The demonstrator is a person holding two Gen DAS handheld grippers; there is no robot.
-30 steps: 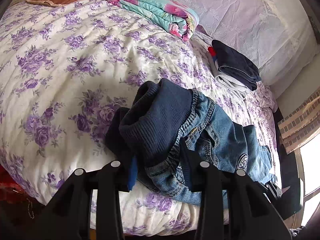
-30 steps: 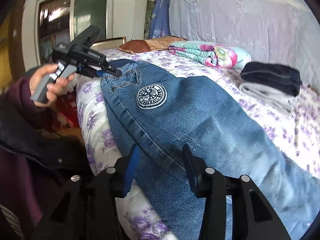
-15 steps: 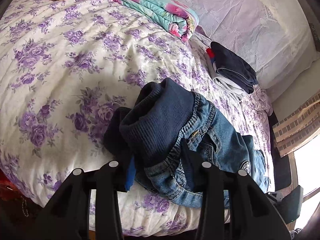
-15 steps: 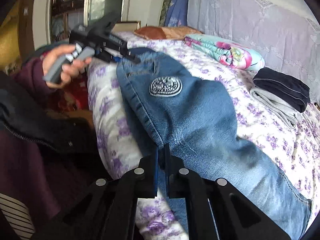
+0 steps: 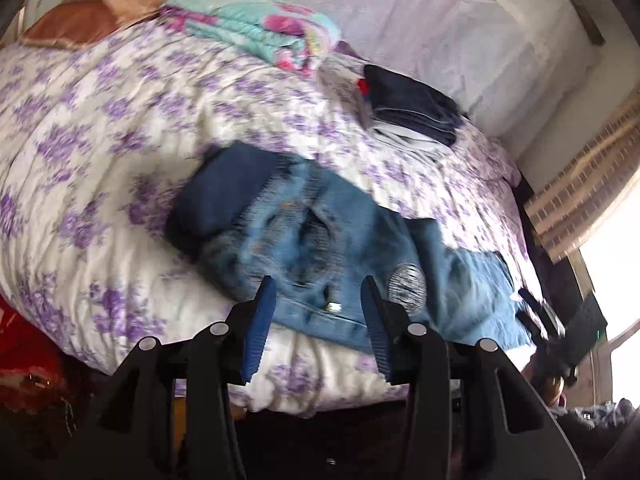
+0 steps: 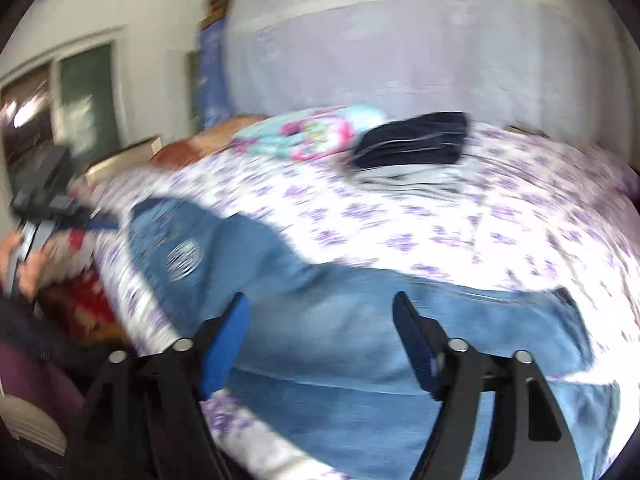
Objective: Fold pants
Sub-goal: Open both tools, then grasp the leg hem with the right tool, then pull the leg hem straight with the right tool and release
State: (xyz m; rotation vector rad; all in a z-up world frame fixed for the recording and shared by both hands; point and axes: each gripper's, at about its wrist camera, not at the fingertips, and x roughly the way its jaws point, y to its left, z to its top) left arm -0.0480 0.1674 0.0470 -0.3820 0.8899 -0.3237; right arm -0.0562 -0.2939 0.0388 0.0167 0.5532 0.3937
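Observation:
Blue denim pants (image 5: 320, 236) with a dark ribbed waistband and a round patch lie on the floral bed near its front edge. In the right wrist view the pants (image 6: 344, 344) stretch flat across the bed. My left gripper (image 5: 318, 304) is open and empty, just off the waist end. My right gripper (image 6: 320, 320) is open wide and empty above the leg part. The left gripper also shows at the far left of the right wrist view (image 6: 52, 200), the right one at the right of the left wrist view (image 5: 548, 320).
A folded floral blanket (image 5: 256, 28) and a brown pillow (image 5: 100, 16) lie at the head of the bed. A stack of folded dark and white clothes (image 5: 408, 108) sits by the wall. A white sheet covers the wall behind. Both views are blurred.
Both grippers have let go of the pants and opened. The left one drew back from the waistband, which now lies on the bed. The right one opened wide and swung right.

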